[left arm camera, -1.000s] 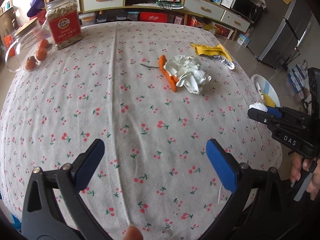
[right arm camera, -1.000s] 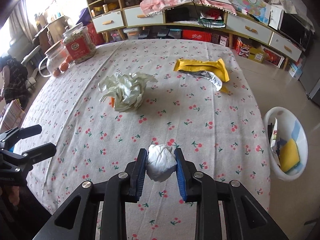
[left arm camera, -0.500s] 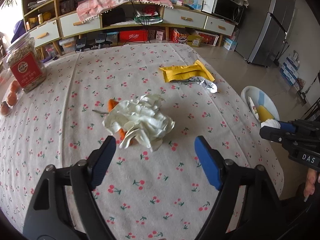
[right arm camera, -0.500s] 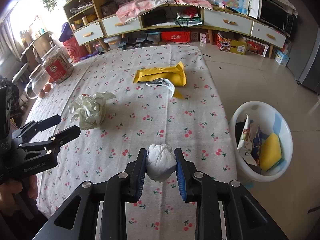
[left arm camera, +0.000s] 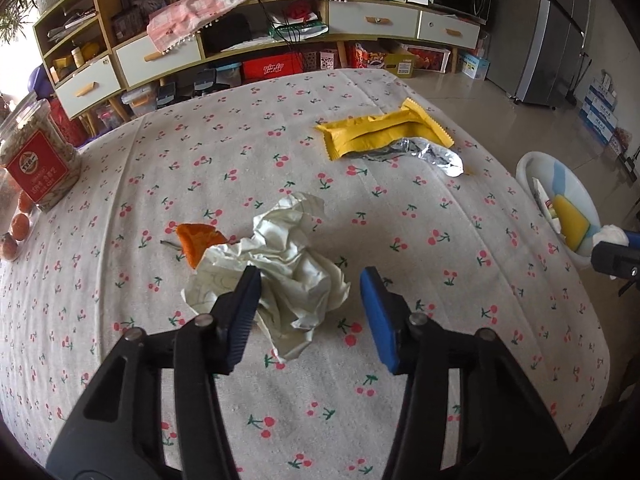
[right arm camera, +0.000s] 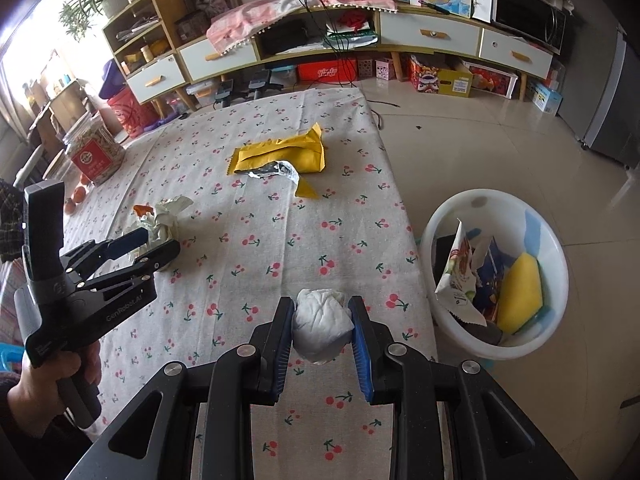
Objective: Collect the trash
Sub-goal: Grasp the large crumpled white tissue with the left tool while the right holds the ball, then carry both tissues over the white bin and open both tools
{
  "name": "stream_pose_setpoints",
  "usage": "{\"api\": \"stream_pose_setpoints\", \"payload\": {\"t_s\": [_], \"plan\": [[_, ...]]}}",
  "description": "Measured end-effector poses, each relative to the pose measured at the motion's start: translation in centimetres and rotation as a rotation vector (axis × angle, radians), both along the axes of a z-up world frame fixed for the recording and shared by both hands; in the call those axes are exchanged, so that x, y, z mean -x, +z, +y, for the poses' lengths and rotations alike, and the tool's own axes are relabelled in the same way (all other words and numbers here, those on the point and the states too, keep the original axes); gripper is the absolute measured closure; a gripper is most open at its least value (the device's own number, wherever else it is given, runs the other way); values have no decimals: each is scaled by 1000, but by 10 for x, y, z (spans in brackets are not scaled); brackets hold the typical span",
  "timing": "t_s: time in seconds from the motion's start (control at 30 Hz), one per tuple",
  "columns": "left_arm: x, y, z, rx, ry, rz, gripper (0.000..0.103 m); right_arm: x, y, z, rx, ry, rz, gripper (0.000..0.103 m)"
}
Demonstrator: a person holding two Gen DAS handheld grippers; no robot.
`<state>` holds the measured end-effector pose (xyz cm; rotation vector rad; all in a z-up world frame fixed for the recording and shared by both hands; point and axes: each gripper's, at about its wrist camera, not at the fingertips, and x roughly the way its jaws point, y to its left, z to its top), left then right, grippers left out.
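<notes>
On the cherry-print worktop (left arm camera: pixel 400 208), a crumpled cream paper wad (left arm camera: pixel 288 272) is seen at the centre of the left wrist view, lying over an orange peel (left arm camera: pixel 198 240) at its 10 o'clock. The left gripper (left arm camera: pixel 308 308) is positioned around the wad with its jaws closing; the wad lies between the blue pads, the right pad still clear of it. A yellow wrapper (left arm camera: pixel 380 132) with a foil piece (left arm camera: pixel 432 156) is located at 1 o'clock, well apart. The right gripper (right arm camera: pixel 322 328) is pinched on a white tissue ball (right arm camera: pixel 322 326). A white bin (right arm camera: pixel 492 216) holding trash stands on the floor at 3 o'clock of that ball, beside the worktop edge.
</notes>
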<state>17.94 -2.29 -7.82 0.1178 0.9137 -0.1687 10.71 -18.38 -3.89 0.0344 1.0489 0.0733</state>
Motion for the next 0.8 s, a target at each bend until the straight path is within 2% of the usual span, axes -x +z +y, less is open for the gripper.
{"api": "stream_pose_setpoints", "payload": {"t_s": [0.1,0.13,0.27,0.53,0.7,0.8], "plan": [[0,-1,6,-17,17,3,62,0,0,-1,0,-2,2,75],[-1,-1,10,-2,22,7,64,0,0,-1,0,-2,3,75],[0,6,21,59,36,13,82,0,-2,-2,-3,-10,8,75],[8,17,42,235,68,65,83,2,8,-7,-11,-27,-20,75],[15,29,44,286,64,81,83,2,17,-18,-26,-44,-39,75],[22,40,36,290,31,65,83,5,22,-31,-28,-59,-53,75]]}}
